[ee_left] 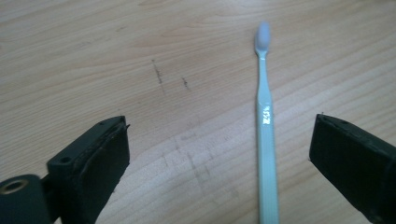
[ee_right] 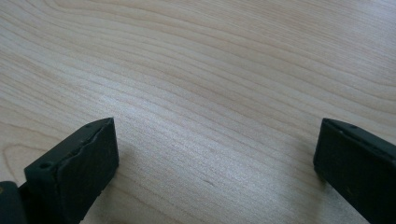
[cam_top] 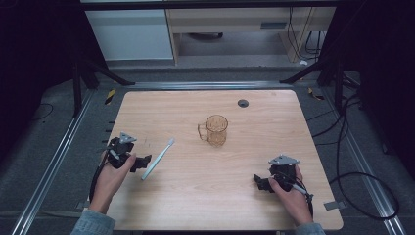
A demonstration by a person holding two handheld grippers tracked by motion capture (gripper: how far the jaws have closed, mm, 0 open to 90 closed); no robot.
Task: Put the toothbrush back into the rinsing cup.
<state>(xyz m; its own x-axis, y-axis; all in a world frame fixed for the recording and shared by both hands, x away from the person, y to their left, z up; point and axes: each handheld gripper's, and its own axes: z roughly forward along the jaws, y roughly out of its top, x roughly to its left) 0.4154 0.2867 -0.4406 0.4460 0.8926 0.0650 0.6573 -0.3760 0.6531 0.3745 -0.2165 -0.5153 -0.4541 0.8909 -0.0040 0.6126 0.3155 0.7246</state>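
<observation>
Your left tool (cam_top: 143,162) rests low at the left side of the wooden surface (cam_top: 244,196), its jaws spread wide with nothing pinched between them. The toothbrush (cam_top: 157,158) lies flat on the surface just beside that tool, touching neither jaw.

In the high view its long axis runs on a diagonal: the handle end sits nearest you, close to your left tool, and the brush head points away from you and to the right, roughly toward the amber glass mug (cam_top: 214,130), which stands upright and well apart from it near the middle of the surface.

In the left gripper view the toothbrush (ee_left: 265,140) runs almost straight up the frame, its pale head at the far end and its handle coming down between the two jaws, nearer the right-hand one. The white printed mark on the handle faces up.

Your right tool (cam_top: 261,183) sits at the right side of the surface, well apart from the toothbrush and the mug. Its jaws are also spread, with bare wood between them.
</observation>
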